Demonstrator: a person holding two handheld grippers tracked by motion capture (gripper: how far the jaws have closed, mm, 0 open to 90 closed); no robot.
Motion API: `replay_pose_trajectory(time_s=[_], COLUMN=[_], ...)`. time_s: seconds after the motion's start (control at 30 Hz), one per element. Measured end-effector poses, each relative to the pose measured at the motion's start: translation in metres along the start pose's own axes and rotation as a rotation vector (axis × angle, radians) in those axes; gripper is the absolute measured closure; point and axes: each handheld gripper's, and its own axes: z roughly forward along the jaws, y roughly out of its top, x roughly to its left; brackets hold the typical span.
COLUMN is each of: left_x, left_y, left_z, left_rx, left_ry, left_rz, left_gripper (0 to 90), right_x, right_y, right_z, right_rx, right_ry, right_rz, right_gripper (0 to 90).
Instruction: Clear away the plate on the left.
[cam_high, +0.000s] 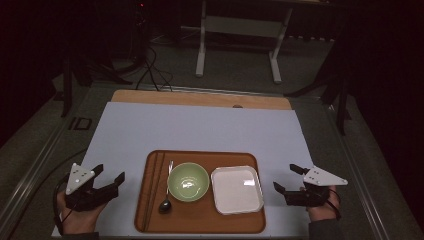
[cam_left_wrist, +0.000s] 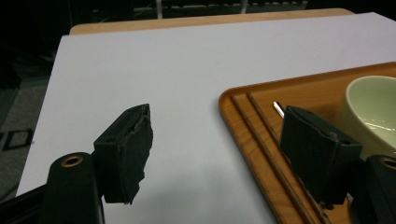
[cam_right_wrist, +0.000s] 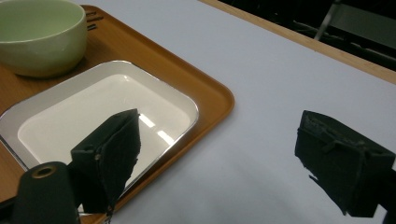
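pale green bowl, round, glossy, on wooden tray

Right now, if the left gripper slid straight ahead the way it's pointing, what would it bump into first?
Probably the wooden tray. The left gripper is open, empty and aimed toward the tray's near left rim. One jaw already sits over that rim in the left gripper view; past it lie the spoon and green bowl. Height is hard to judge.
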Motion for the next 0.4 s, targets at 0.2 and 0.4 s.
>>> replay_pose_trajectory(time_s=[0.2, 0.4], left_x=[0.0063, 0.0093], left_y=[-0.0014, -0.0033], left_z=[0.0003, 0.0069], left_rx=[-0.005, 0.014], left_ry=[0.046, 0.066], left_rz=[0.004, 0.008], left_gripper=[26.3, 26.3], right_x=[-0.0019, -0.0038], right_y=[-0.0012, -0.0020], right_z=[-0.0025, -0.0029], right_rx=[-0.009, -0.013], right_ry=[-0.010, -0.025], right_rz=[0.011, 0.019], right_gripper=[13.8, 13.8])
